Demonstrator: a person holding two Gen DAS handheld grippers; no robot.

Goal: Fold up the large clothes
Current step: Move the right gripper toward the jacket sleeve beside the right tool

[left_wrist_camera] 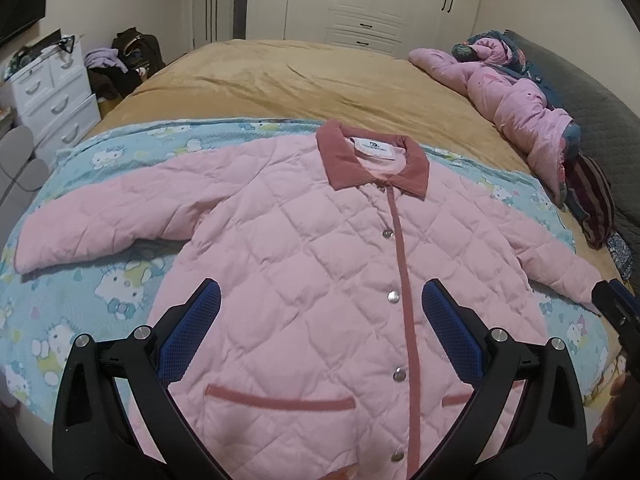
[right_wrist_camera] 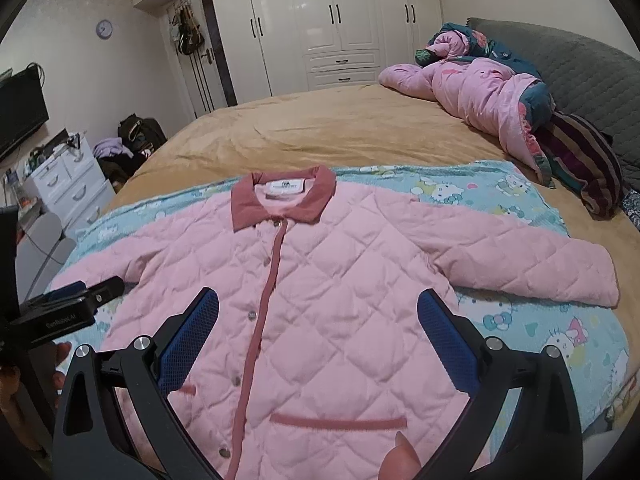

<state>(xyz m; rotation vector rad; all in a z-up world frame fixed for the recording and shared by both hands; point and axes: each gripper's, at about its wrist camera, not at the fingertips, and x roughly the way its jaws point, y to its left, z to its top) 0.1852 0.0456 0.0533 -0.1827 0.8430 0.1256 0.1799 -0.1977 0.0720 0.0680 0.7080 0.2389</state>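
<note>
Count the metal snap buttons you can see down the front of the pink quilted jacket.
5 along the placket of the jacket: below the collar, mid-chest, pocket level, near the hem, plus a small one at the collar. Others may be hidden.

A pink quilted jacket (left_wrist_camera: pixel 320 264) lies flat and face up on a blue cartoon-print blanket (left_wrist_camera: pixel 80 312) spread over the near part of the bed (left_wrist_camera: pixel 288 80). It is snapped shut, its darker pink collar (left_wrist_camera: pixel 372 164) at the far end and both sleeves spread out to left and right. The left gripper (left_wrist_camera: pixel 320 300) hovers over the jacket's lower front, its blue-padded fingers (left_wrist_camera: pixel 196 328) spread wide and holding nothing. At the far right a second pink coat (left_wrist_camera: pixel 508 100) lies crumpled by a grey headboard (left_wrist_camera: pixel 600 120).
</note>
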